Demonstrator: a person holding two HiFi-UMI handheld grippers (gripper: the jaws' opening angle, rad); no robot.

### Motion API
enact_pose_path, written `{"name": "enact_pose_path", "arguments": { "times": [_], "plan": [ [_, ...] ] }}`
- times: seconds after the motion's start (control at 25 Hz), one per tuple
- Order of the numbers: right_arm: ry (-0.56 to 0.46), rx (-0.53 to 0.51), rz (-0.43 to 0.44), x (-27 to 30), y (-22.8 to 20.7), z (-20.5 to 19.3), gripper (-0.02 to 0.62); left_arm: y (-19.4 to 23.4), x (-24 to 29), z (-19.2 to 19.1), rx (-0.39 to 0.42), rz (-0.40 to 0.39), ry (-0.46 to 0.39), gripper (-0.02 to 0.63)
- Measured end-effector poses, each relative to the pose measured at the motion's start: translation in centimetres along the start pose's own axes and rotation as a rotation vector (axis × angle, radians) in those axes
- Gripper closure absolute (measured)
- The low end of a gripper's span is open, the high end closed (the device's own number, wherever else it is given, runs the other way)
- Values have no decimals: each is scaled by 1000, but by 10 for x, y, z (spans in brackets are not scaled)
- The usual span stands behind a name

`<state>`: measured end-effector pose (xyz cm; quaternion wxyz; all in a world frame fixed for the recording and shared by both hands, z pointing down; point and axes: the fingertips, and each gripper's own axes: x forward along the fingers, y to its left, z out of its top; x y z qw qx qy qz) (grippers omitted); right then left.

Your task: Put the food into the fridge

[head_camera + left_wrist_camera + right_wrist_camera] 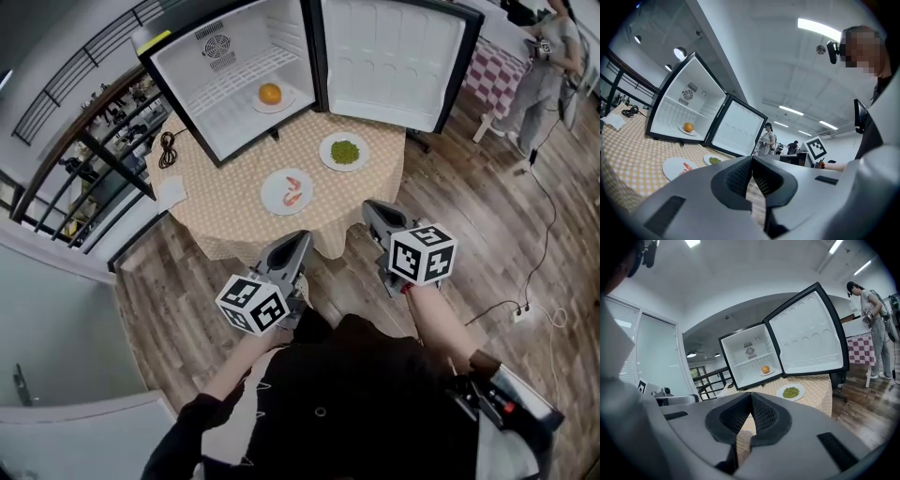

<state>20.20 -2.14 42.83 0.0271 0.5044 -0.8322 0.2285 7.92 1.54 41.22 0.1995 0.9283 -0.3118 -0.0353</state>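
A small fridge [234, 84] stands open on the checked table [225, 211], with an orange [270, 93] on a plate on its shelf. In front of it sit a plate of green peas [344, 151] and a plate of shrimp [287, 191]. My left gripper [301, 237] and right gripper [372, 207] hover side by side off the table's near edge, both shut and empty, pointing at the plates. The left gripper view shows the orange [688, 127], shrimp plate [678, 166] and peas [714, 160] beyond the gripper [751, 160]. In the right gripper view, orange [765, 369] and peas [791, 392] lie past the gripper [751, 397].
The fridge door [394, 56] swings out to the right. A black cable [168, 148] and a white cloth [172, 192] lie on the table's left side. A railing [84, 159] runs along the left. A person [548, 66] stands at the far right by a checked table [497, 75].
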Motion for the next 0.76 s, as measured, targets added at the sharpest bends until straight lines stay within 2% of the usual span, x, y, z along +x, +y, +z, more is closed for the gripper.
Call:
{"name": "enact_pose_path", "arguments": {
  "times": [0.32,0.76],
  "plan": [
    [-8,52,2,-13,-2,-11,580,-5,-1,-11,-7,6,7,592],
    [-5,37,-6,-20,-4,-15,580,-14,1,-13,0,2,4,592]
  ]
}}
